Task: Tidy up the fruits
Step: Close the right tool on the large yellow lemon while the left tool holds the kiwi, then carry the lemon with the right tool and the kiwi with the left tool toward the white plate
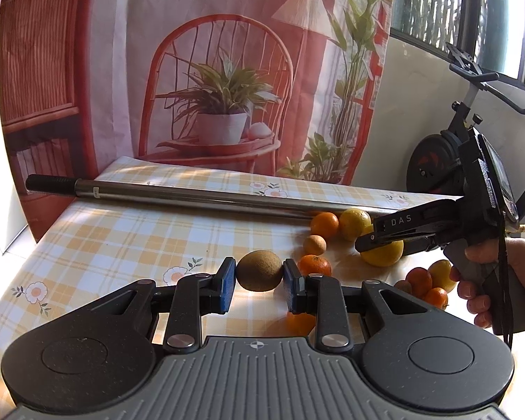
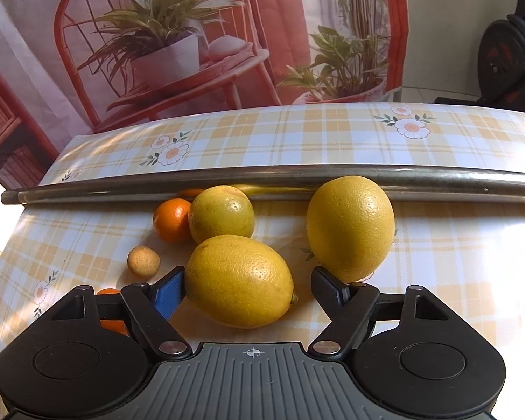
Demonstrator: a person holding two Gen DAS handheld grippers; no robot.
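A round brown fruit (image 1: 259,271) sits between the blue pads of my left gripper (image 1: 259,280), which is shut on it just above the checked tablecloth (image 1: 105,245). My right gripper (image 2: 250,288) is open around a yellow lemon (image 2: 239,280). Its left pad touches the peel and its right finger stands apart. In the left wrist view that right gripper (image 1: 362,243) reaches in from the right over the same lemon (image 1: 385,253), held by a hand (image 1: 500,280). Close by lie a big yellow citrus (image 2: 350,227), a smaller one (image 2: 221,213), a mandarin (image 2: 171,220) and a small tan fruit (image 2: 143,261).
A long metal pole (image 1: 210,196) lies across the table behind the fruit. More mandarins (image 1: 315,266) and a pile of citrus (image 1: 427,283) sit right of my left gripper. A printed backdrop (image 1: 210,70) hangs behind the table and an exercise bike (image 1: 437,161) stands at right.
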